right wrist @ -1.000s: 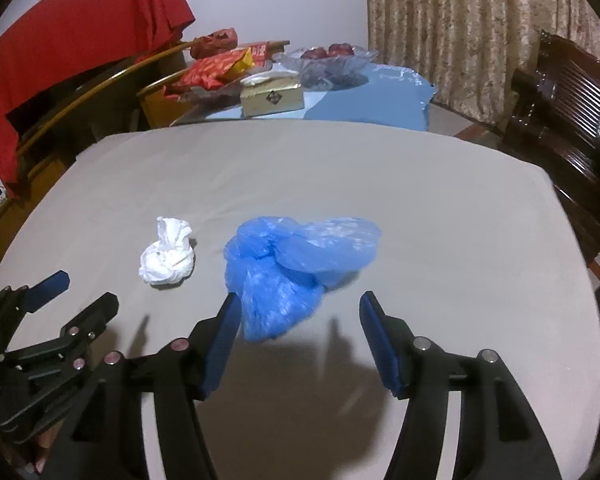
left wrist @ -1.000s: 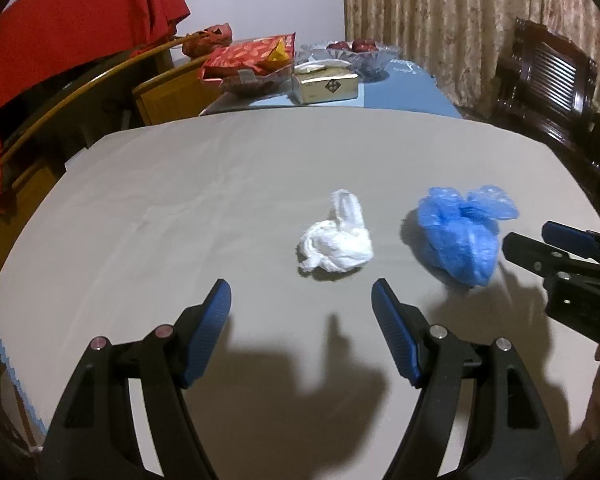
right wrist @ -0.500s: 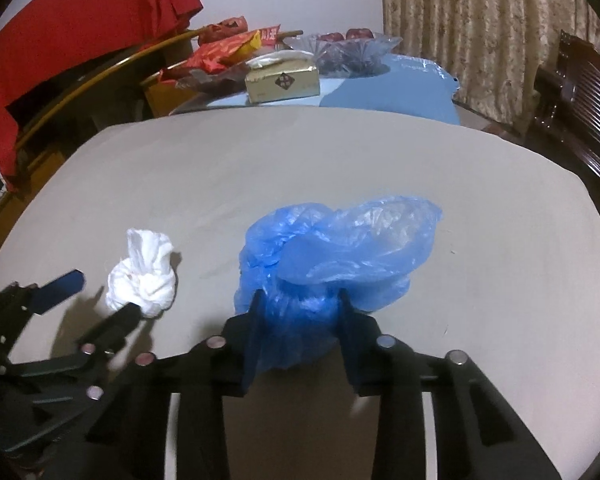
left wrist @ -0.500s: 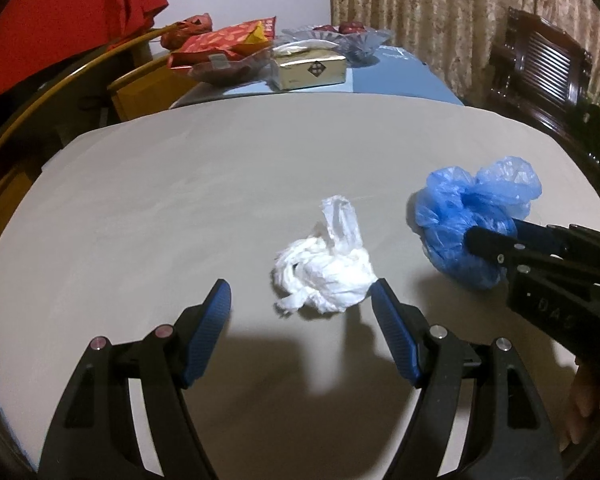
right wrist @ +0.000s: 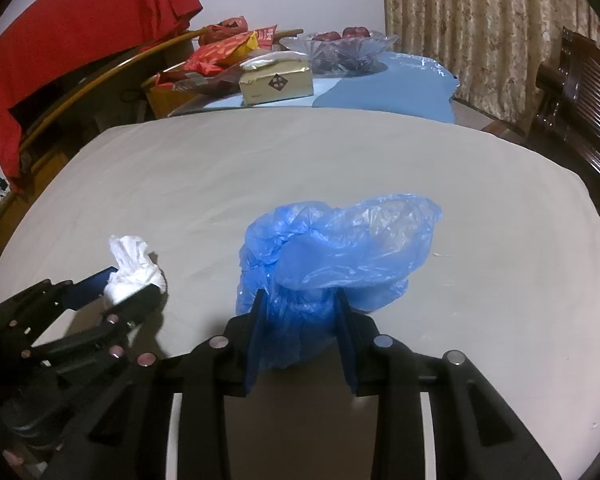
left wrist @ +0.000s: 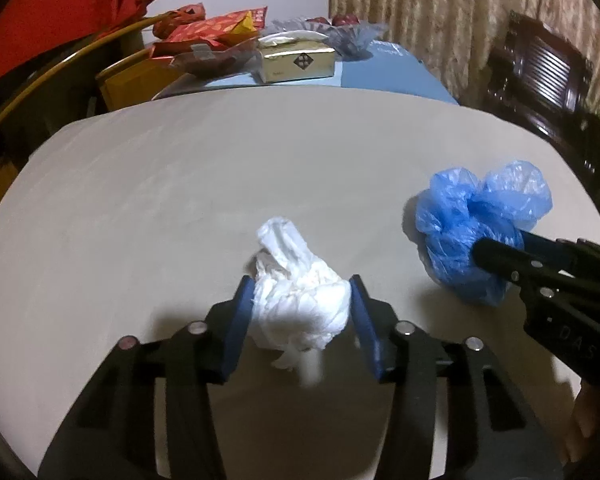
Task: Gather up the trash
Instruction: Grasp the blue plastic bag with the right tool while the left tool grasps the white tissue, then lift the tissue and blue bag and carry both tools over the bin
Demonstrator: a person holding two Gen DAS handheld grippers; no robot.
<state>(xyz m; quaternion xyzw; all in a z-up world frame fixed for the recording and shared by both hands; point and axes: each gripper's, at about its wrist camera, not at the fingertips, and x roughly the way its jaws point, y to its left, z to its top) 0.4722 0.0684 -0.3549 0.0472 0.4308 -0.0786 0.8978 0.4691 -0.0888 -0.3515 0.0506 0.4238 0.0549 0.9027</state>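
Note:
A crumpled white tissue wad (left wrist: pixel 300 300) sits between the blue pads of my left gripper (left wrist: pixel 302 300), which is shut on it, lifted slightly off the grey table (left wrist: pixel 180 184). A crumpled blue plastic bag (right wrist: pixel 332 256) is clamped in my right gripper (right wrist: pixel 300 312), also shut. In the left wrist view the blue bag (left wrist: pixel 476 232) and the right gripper (left wrist: pixel 500 252) show at the right. In the right wrist view the tissue (right wrist: pixel 134 268) and the left gripper (right wrist: pixel 120 288) show at the lower left.
At the table's far end on a blue cloth (right wrist: pixel 384 88) stand a gold tissue box (right wrist: pixel 276 84), red snack bags (right wrist: pixel 224 52) and a glass bowl of fruit (right wrist: pixel 340 46). A dark wooden chair (right wrist: pixel 580 92) stands right; a red cloth (right wrist: pixel 80 32) hangs left.
Both grippers moved forward onto the trash and closed: the right on the blue bag first, then the left on the white tissue. Both pieces are now raised slightly.

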